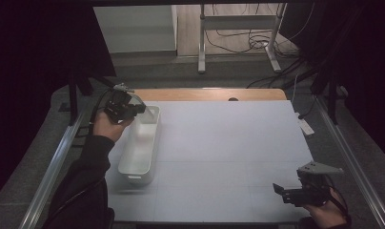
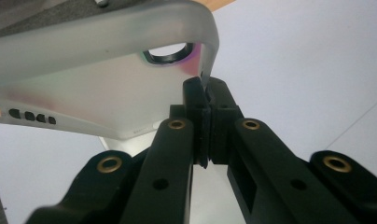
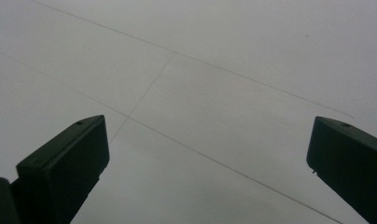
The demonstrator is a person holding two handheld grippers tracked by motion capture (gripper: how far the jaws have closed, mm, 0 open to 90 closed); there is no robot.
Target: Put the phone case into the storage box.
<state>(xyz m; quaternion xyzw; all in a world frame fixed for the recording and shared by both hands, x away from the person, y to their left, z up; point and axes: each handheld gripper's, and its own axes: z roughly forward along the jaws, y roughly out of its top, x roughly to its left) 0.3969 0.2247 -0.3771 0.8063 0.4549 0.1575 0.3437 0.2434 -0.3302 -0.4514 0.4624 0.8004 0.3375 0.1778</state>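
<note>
1. left gripper (image 2: 206, 100) is clamped on the edge of a translucent phone case (image 2: 98, 79); in the left gripper view the jaws meet on the thin side wall near the camera cut-out, and the case slants away to the upper left.
2. in the high view the left gripper (image 1: 133, 109) holds the phone case (image 1: 151, 112) in the air over the far end of a white rectangular bin (image 1: 139, 168), which stands at the left side of the white table (image 1: 228, 143). the case is faint there; i cannot tell whether it touches the bin's rim.
3. right gripper (image 1: 279, 189) rests low at the near right corner of the table, well apart from the bin. right gripper (image 3: 207, 154) has its jaws spread wide, with nothing but bare table surface between them.
4. judged step: carrying the case to the bin, drop not yet made.
5. next move calls for lowering the case so it clears the rim and sits inside the walls, then parting the jaws. the pinch is on a thin edge, so the case could swing or slip on the way down.
</note>
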